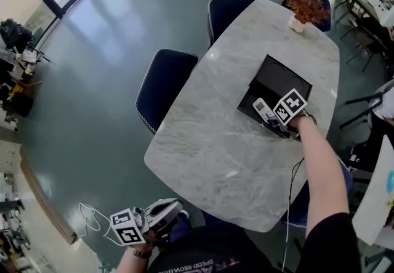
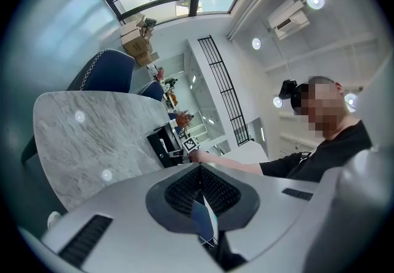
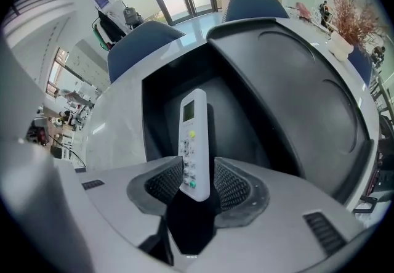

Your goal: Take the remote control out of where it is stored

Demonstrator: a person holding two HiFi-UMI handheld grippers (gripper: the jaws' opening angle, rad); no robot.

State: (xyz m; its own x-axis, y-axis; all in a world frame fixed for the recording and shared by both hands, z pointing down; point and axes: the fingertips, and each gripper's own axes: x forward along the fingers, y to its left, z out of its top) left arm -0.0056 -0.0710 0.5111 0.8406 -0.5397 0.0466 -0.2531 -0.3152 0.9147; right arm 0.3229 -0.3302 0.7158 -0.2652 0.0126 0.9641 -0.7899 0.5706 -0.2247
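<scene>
**A:** Since the remote control (image 3: 192, 142) is what matters, where is it?

**B:** It's clamped by its button end between the pads of the right gripper (image 3: 197, 180), with its screen end pointing away over the inside of the black box (image 3: 240, 124). I can't tell whether it touches the bottom.

**A:** And the box?

**B:** It's open, with the lid (image 1: 282, 79) tilted up on the far side. It stands on the marble table (image 1: 209, 142), towards the right edge.

**A:** What about the left gripper (image 1: 174, 208)?

**B:** Its pads are pressed together on nothing, and it's held low, off the table's near edge by the person's body.

**A:** Anything beyond that?

**B:** Two dark chairs (image 1: 163, 84) on the left side, and a reddish plant (image 1: 306, 7) at the far end.
</scene>
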